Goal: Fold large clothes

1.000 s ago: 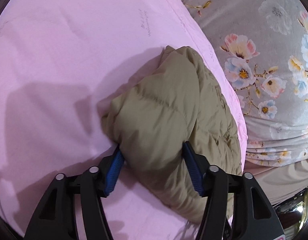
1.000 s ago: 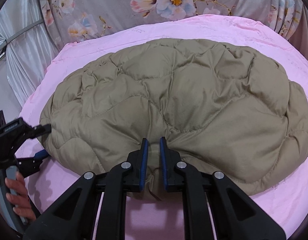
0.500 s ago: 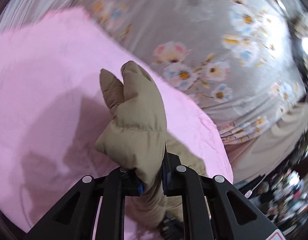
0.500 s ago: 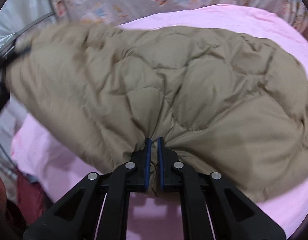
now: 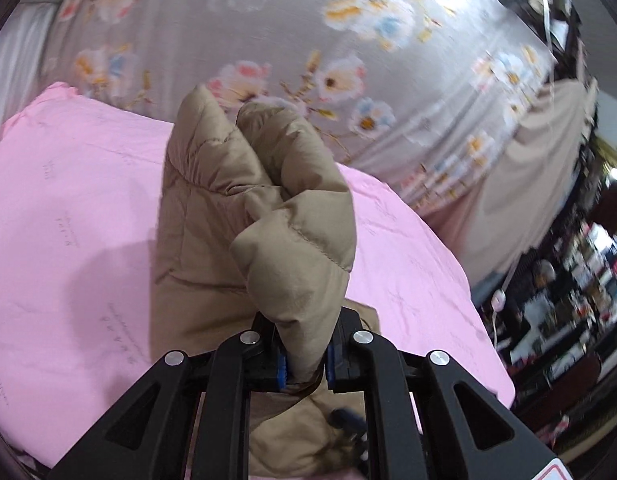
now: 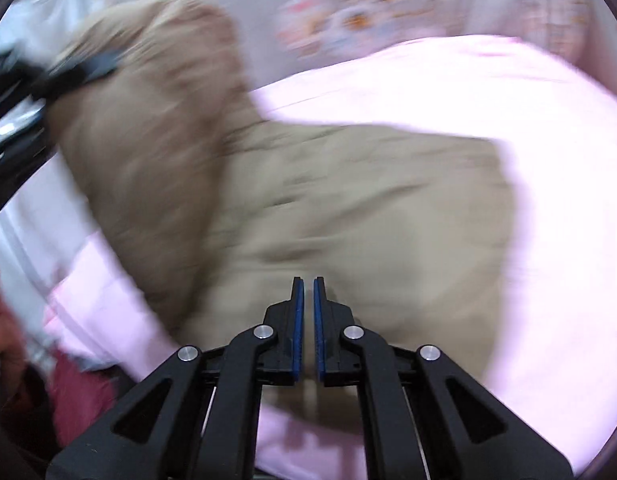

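A tan quilted down jacket (image 5: 260, 216) lies on a pink sheet (image 5: 68, 208). My left gripper (image 5: 306, 360) is shut on a bunched puffy edge of the jacket and holds it lifted above the sheet. In the right wrist view the jacket (image 6: 348, 208) is blurred by motion, with its left part raised toward the left gripper (image 6: 36, 80) at the upper left. My right gripper (image 6: 308, 312) has its blue pads almost together at the jacket's near edge. Whether fabric is between them is hidden.
A grey floral curtain (image 5: 348, 32) hangs behind the pink sheet (image 6: 508, 120). Dark cluttered shelves (image 5: 580, 280) stand at the right. A dark red cloth (image 6: 80, 400) and a hand show at the lower left of the right wrist view.
My left gripper closed on the jacket's edge and lifted it up and across. The jacket's left side now rises off the sheet. My right gripper stayed shut at the near edge.
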Action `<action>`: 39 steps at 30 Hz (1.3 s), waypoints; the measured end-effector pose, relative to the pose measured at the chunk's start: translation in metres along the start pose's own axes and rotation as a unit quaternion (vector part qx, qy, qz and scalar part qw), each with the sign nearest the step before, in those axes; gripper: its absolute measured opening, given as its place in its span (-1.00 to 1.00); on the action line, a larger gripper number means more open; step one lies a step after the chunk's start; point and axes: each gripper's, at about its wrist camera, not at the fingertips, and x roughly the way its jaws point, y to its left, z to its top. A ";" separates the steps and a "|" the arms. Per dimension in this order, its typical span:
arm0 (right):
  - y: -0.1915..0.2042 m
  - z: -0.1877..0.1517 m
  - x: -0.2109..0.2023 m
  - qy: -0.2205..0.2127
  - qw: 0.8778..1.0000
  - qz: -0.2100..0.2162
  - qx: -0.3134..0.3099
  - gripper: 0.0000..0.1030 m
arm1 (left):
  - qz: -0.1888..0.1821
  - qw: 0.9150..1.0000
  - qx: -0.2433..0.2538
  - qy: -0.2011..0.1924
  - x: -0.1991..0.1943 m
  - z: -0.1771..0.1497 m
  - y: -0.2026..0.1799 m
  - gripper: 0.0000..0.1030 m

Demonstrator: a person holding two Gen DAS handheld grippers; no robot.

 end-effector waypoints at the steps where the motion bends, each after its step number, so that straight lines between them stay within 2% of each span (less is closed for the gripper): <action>1: -0.019 -0.002 -0.003 -0.001 1.000 -0.026 0.014 -0.90 | -0.008 1.000 0.012 0.010 0.004 -0.006 -0.010 -0.81; 3: -0.048 -0.005 0.004 0.010 0.998 -0.034 0.047 -0.90 | -0.024 0.999 0.029 0.032 0.014 -0.019 -0.028 -0.81; 5: -0.061 -0.006 0.022 0.025 0.997 -0.001 0.071 -0.93 | -0.036 0.997 0.045 0.056 0.025 -0.033 -0.045 -0.82; 6: -0.063 -0.007 0.031 0.025 0.997 0.015 0.069 -0.93 | -0.040 0.995 0.051 0.071 0.032 -0.041 -0.053 -0.82; 9: -0.061 -0.001 0.041 0.017 0.999 0.020 0.045 -0.96 | -0.042 0.989 0.077 0.119 0.060 -0.065 -0.074 -0.81; 13: -0.079 -0.005 0.011 0.002 0.997 0.023 0.070 -0.96 | -0.039 0.982 0.074 0.170 0.095 -0.097 -0.077 -0.80; 15: -0.091 -0.013 -0.016 -0.013 0.997 0.003 0.078 -0.90 | -0.032 0.979 0.083 0.182 0.105 -0.109 -0.081 -0.78; 17: -0.096 -0.019 -0.046 -0.025 0.996 -0.037 0.073 -0.90 | -0.022 0.978 0.095 0.186 0.110 -0.117 -0.086 -0.75; 21: -0.086 -0.012 -0.099 -0.070 0.995 -0.050 0.058 -0.88 | -0.015 0.980 0.093 0.175 0.098 -0.114 -0.093 -0.69; 22: -0.082 -0.008 -0.106 -0.080 0.994 -0.047 0.050 -0.80 | -0.016 0.981 0.095 0.168 0.091 -0.111 -0.095 -0.66; 24: -0.076 0.007 -0.116 -0.100 0.994 -0.037 0.034 -0.51 | -0.019 0.983 0.098 0.156 0.074 -0.105 -0.095 -0.55; 25: -0.066 0.014 -0.119 -0.109 0.993 -0.031 0.022 -0.25 | -0.028 0.984 0.095 0.150 0.064 -0.102 -0.094 -0.46; 26: -0.057 0.021 -0.121 -0.115 0.993 -0.024 0.010 -0.08 | -0.035 0.985 0.088 0.144 0.055 -0.099 -0.094 -0.42; 28: -0.039 0.035 -0.124 -0.129 0.992 -0.006 -0.004 -0.06 | -0.044 0.988 0.074 0.128 0.036 -0.089 -0.088 -0.42; 31: -0.020 0.049 -0.129 -0.133 0.991 0.030 -0.008 -0.03 | -0.034 0.993 0.064 0.093 0.010 -0.074 -0.077 -0.39; 34: -0.004 0.052 -0.127 -0.121 0.992 0.031 -0.021 0.01 | 0.005 0.998 0.041 0.052 -0.011 -0.051 -0.055 -0.35; 36: 0.005 0.047 -0.121 -0.100 0.994 0.029 -0.025 0.11 | 0.051 0.998 0.025 0.033 -0.014 -0.036 -0.035 -0.35; 39: 0.004 0.032 -0.101 -0.062 0.998 0.000 -0.017 0.06 | 0.091 0.995 0.010 0.034 0.001 -0.024 -0.011 -0.35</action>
